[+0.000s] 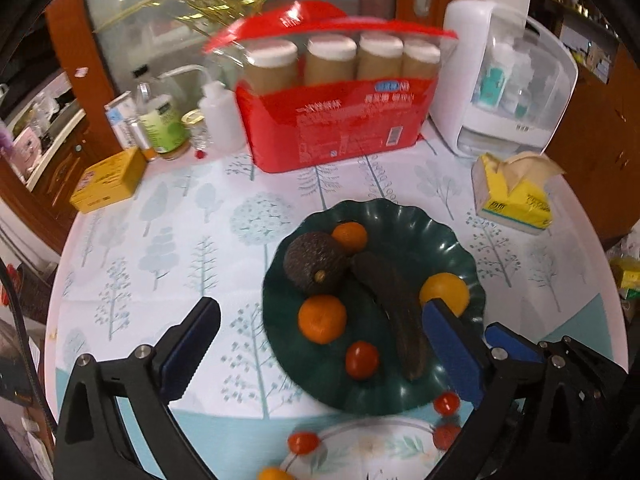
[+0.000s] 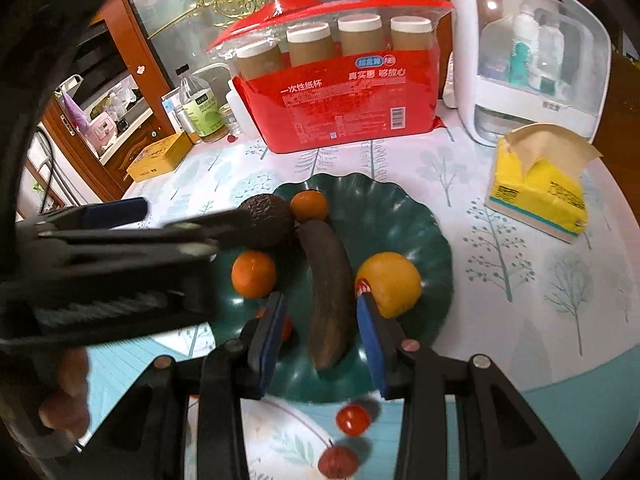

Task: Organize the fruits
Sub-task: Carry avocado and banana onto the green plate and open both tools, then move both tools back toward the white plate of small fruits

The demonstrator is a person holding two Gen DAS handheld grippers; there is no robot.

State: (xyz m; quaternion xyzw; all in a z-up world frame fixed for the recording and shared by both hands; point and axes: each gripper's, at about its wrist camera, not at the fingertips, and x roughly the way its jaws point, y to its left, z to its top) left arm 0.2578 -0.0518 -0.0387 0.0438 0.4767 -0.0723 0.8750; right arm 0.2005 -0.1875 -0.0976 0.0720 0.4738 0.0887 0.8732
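Left hand-held gripper (image 1: 320, 344) wide open, holding nothing, over the green plate (image 1: 448, 236) of fruit. Right hand-held gripper (image 2: 320, 316) partly open, empty, above the dark banana (image 2: 326, 280).

Straight ahead of the tool, at the table's far edge, stands a red pack of paper cups (image 2: 340, 92), with a white dispenser cabinet (image 2: 532, 52) to its right. Nearer on the right lies a yellow tissue pack (image 2: 540, 188); far left sits a yellow box (image 1: 108, 180) beside some bottles (image 1: 164, 124).
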